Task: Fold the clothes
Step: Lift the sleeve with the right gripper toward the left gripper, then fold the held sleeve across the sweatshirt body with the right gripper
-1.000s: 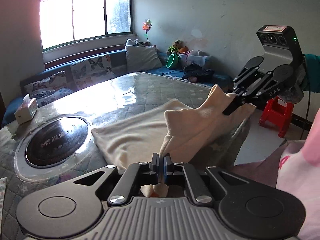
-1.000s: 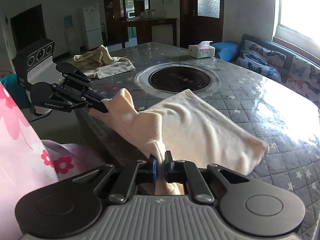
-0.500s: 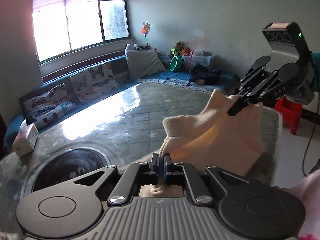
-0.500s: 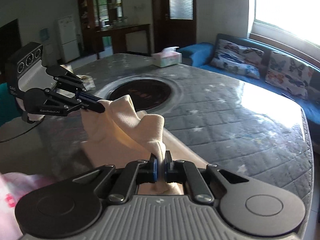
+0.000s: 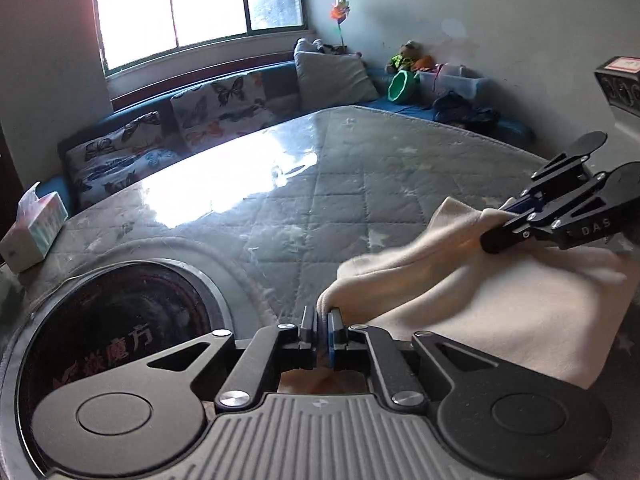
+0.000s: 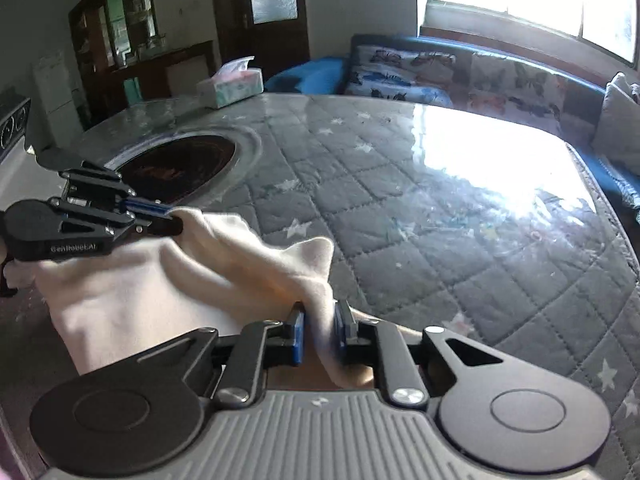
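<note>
Cream cloth (image 5: 500, 304) lies on the near part of the quilted table cover (image 5: 360, 184), with one edge raised between the two grippers and sagging in the span between them.

Left gripper (image 5: 322, 322): the jaws stand almost together and are beginning to part. A corner of the cloth sits between the blue pads, which are in contact with it. In the right wrist view the same gripper (image 6: 176, 220) appears at the left, its tips buried in the cloth's raised corner.

Right gripper (image 6: 320, 320): the jaws are opening. A fold of cloth hangs in the visible gap between the blue pads; the left pad stands clear of the fabric. In the left wrist view this gripper (image 5: 490, 236) enters from the right, its tips at the cloth's other raised corner.

Beyond the cloth, a round black cooktop (image 5: 108, 332) is set into the table to the left. A tissue box (image 5: 34, 230) sits on the far left edge of the table. Sunlight glares off the cover's middle area.

Behind the table runs a blue sofa (image 5: 132, 124) with butterfly-print cushions (image 5: 224, 108), below a window (image 5: 196, 4). A green basin (image 5: 402, 88) and soft toys (image 5: 408, 56) occupy the far corner.
</note>
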`<state>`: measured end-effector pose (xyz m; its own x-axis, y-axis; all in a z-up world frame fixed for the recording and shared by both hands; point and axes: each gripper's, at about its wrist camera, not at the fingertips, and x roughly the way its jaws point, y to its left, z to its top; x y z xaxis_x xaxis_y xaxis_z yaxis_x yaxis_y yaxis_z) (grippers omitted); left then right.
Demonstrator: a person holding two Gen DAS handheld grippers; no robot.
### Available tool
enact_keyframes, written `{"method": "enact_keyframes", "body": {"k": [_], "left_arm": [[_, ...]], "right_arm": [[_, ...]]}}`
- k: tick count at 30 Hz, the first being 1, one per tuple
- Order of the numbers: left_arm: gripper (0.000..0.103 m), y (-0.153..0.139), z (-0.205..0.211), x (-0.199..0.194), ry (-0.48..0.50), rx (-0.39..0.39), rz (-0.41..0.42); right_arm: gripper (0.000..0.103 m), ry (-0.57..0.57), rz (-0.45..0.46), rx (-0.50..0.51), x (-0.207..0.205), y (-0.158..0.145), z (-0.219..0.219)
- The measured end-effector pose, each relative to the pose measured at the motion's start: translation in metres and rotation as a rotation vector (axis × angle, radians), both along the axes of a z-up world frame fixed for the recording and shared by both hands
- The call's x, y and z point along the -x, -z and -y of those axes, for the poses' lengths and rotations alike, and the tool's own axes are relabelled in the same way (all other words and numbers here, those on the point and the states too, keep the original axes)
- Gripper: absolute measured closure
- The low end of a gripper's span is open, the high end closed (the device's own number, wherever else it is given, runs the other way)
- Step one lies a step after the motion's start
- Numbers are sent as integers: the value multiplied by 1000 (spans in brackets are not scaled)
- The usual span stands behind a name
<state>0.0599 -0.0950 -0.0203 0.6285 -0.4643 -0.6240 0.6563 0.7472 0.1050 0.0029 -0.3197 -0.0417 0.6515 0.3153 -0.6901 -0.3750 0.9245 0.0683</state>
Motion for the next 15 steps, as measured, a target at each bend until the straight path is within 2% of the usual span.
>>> {"method": "enact_keyframes", "body": {"k": [4,8,12,15], "left_arm": [[85,-7,-6,-4,-43,9,13],[87,-16,-15,-9,-94,48,-7],[88,-27,-6,16,-29,67,-12],[87,-27,8,35,23,93,-40]], "right_arm": [[79,27,47,15,7,-16,3],[79,24,97,-17,14,-34,-2],[81,-14,53,-69,3,-31,-15],[82,-22,5,-83,-16,-19,-26]]}}
